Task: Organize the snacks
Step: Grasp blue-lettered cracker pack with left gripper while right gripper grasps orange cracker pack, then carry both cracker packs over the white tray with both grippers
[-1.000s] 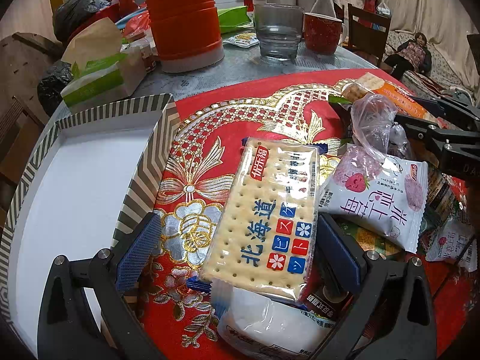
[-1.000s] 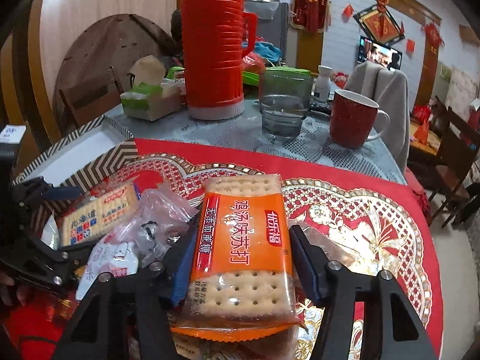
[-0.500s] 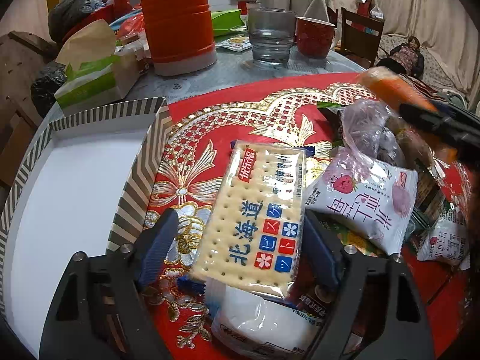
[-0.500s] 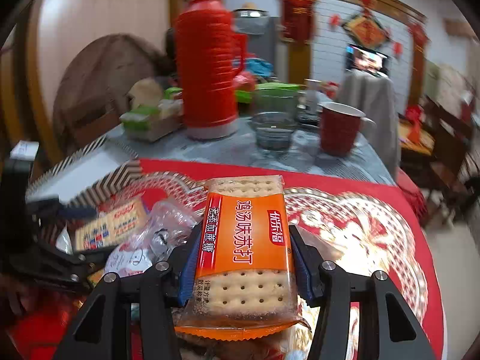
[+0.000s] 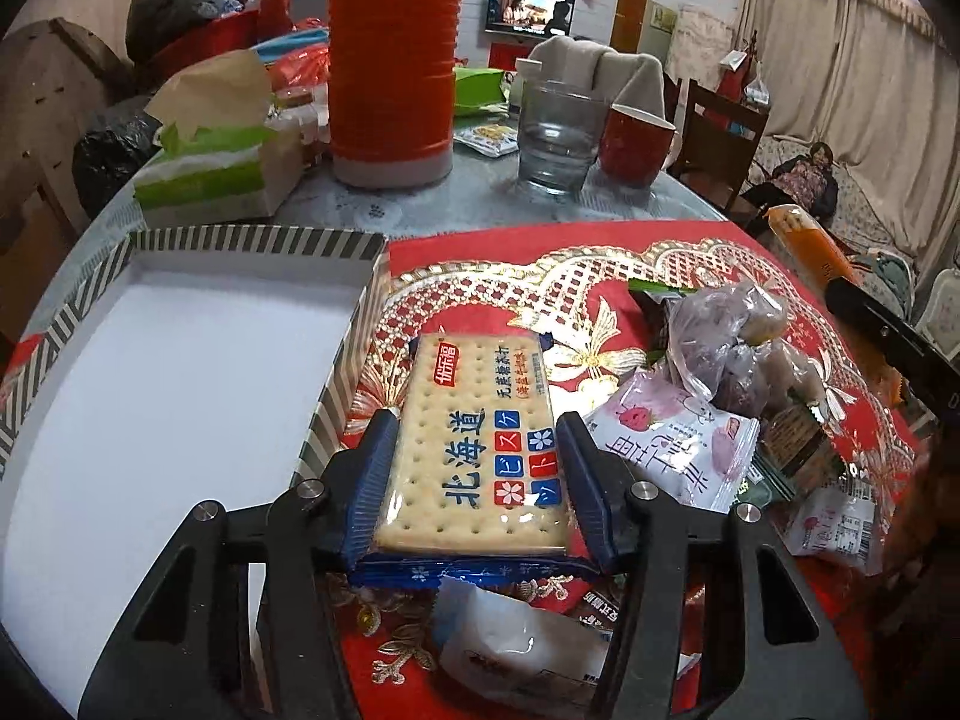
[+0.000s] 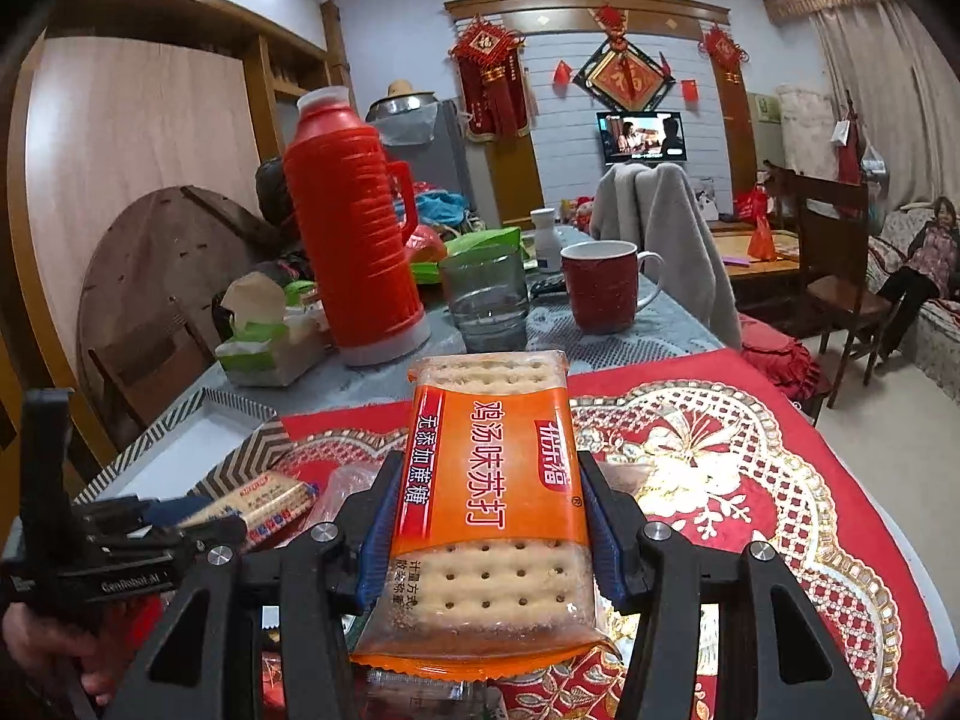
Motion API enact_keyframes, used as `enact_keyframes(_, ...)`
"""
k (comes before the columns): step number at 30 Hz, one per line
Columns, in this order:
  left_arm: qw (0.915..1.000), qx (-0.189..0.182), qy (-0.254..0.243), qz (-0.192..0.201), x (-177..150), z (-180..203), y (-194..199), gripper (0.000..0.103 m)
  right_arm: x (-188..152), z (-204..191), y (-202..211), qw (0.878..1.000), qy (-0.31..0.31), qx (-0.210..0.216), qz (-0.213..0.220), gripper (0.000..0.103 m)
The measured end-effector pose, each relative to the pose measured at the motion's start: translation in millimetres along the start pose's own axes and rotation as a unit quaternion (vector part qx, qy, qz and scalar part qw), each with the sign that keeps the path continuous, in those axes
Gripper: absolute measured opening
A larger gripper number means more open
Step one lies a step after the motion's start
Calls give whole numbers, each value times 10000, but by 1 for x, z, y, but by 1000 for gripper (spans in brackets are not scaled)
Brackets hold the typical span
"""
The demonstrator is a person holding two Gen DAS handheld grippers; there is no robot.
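My left gripper (image 5: 477,471) is shut on a blue-edged cracker pack (image 5: 477,438) with blue Chinese characters, held above the red cloth just right of the striped box (image 5: 252,240). My right gripper (image 6: 489,531) is shut on an orange cracker pack (image 6: 489,480), lifted well above the table. The orange pack shows in the left wrist view (image 5: 807,240) at the right, and the left gripper with its pack shows in the right wrist view (image 6: 198,519) at the lower left. A pile of snacks lies on the cloth: a white strawberry packet (image 5: 672,450), a clear bag of sweets (image 5: 726,342), a white pouch (image 5: 516,648).
The striped box has a bare white floor (image 5: 162,396). Behind the cloth stand a red thermos (image 6: 354,240), a glass (image 6: 489,300), a red mug (image 6: 603,288) and a tissue pack (image 6: 264,336). The table edge drops off at right (image 6: 870,480).
My left gripper closed on the blue-edged cracker pack and lifted it slightly. My right gripper rose higher with the orange pack.
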State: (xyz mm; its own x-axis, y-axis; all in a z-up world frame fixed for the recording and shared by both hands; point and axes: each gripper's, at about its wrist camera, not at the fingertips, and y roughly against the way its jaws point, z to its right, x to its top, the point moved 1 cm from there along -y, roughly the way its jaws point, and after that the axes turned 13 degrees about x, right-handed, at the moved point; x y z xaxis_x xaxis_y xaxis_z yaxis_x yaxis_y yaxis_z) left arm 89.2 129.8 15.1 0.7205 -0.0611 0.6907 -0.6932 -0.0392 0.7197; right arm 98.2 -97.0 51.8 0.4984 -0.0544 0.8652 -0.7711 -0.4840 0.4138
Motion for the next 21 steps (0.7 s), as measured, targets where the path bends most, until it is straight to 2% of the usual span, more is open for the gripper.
enact_keyframes(9, 9997, -119, -81, -187, 2, 4, -13, 54, -2, -4, 2, 10000, 37, 55, -8, 52)
enact_keyframes(12, 9997, -64, -104, -203, 7, 6, -18, 59, -3, -8, 3, 9999, 87, 104, -7, 52)
enact_keyframes(17, 9963, 434, -681, -306, 6, 23, -31, 62, -4, -10, 2, 9998, 117, 127, -26, 52)
enact_keyframes(21, 9956, 513, -737, -271, 7, 22, -34, 62, -4, -10, 2, 9999, 110, 124, -38, 52)
